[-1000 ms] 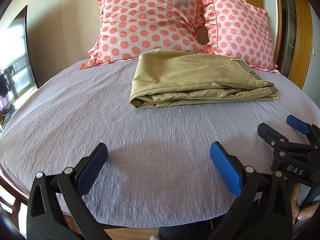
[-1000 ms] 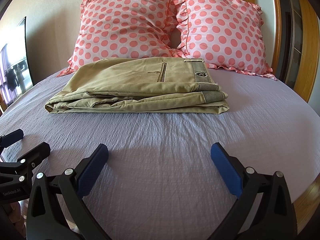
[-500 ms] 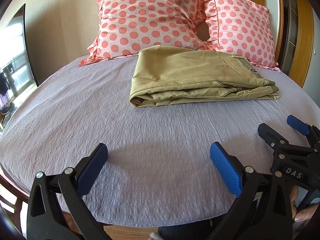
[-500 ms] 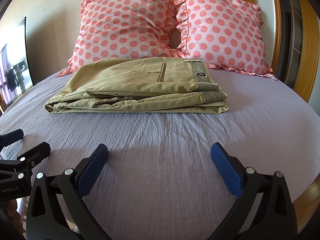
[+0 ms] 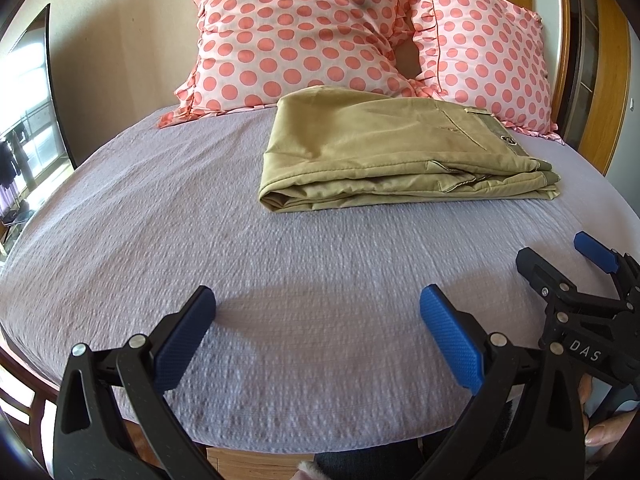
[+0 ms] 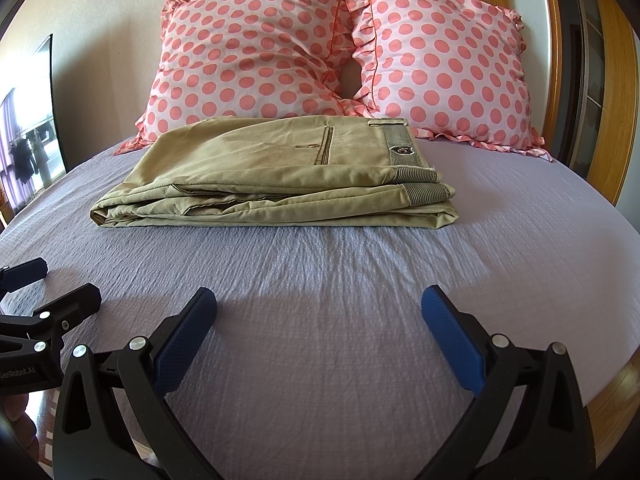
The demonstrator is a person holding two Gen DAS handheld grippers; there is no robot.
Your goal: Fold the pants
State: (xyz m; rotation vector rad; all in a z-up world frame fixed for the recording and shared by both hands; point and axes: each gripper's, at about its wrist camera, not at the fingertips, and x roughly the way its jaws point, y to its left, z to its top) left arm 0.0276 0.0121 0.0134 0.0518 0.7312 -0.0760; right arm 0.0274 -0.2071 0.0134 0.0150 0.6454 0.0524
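The folded khaki cotton pants [image 6: 276,176] lie in a flat, layered stack on the lilac textured bedsheet [image 6: 340,292], a little above the middle of the right wrist frame, with the striped waistband and its small dark label toward the right end. In the left wrist frame the same pants [image 5: 400,160] sit right of centre in the upper half. Behind them, in the upper part of both frames, two pink pillows with coral polka dots and ruffled edges [image 6: 256,52] lean against the beige wall [image 6: 100,40], their lower edges just behind the stack.

The left gripper [image 5: 318,312], black with blue ribbed pads, fills the bottom of its own frame, released, its fingers spread wide over bare sheet and well apart from the pants. The right gripper [image 6: 320,312] is likewise spread wide and holds nothing, low in its frame above the sheet near the bed's front edge. Each gripper shows at the lower side edge of the other's view.
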